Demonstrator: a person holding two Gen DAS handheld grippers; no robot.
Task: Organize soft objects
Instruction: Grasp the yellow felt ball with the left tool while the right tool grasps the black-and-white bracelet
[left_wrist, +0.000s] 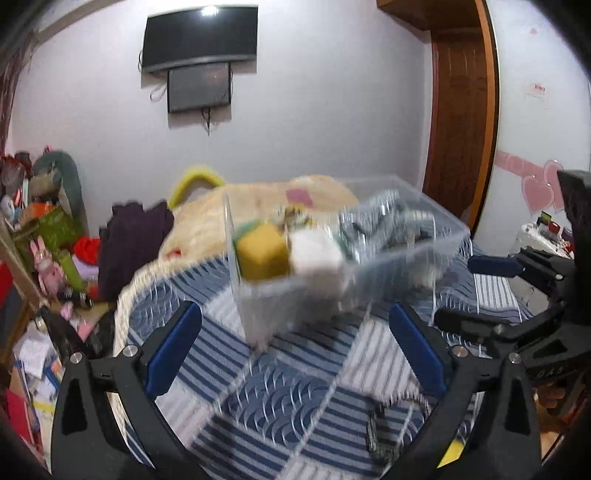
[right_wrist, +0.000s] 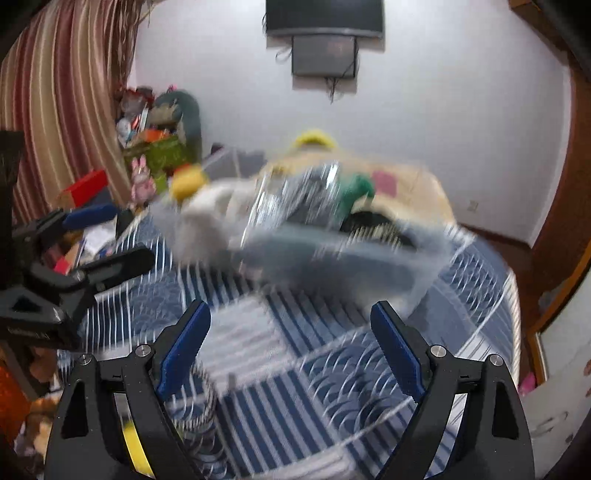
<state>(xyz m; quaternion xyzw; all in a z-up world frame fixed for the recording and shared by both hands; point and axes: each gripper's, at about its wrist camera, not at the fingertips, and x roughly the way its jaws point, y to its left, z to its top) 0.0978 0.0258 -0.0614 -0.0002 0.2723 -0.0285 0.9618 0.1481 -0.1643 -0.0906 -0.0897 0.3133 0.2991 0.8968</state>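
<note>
A clear plastic bin (left_wrist: 406, 254) sits on the blue striped bedspread (left_wrist: 288, 391). It holds a yellow sponge block (left_wrist: 262, 254), a white soft block (left_wrist: 317, 254) and grey striped cloth (left_wrist: 384, 221). My left gripper (left_wrist: 295, 332) is open and empty, just in front of the bin. My right gripper (right_wrist: 290, 332) is open and empty, facing the blurred bin (right_wrist: 332, 251) with a green soft thing (right_wrist: 354, 192) in it. Each gripper shows in the other's view, the right one at the edge of the left wrist view (left_wrist: 480, 291) and the left one in the right wrist view (right_wrist: 103, 240).
A beige plush (left_wrist: 221, 218) and dark purple cloth (left_wrist: 136, 243) lie behind the bin. Cluttered toys and boxes (left_wrist: 48, 240) fill the left side. A TV (left_wrist: 201, 37) hangs on the wall; a wooden door (left_wrist: 461, 110) stands right. A striped curtain (right_wrist: 62, 103) hangs left.
</note>
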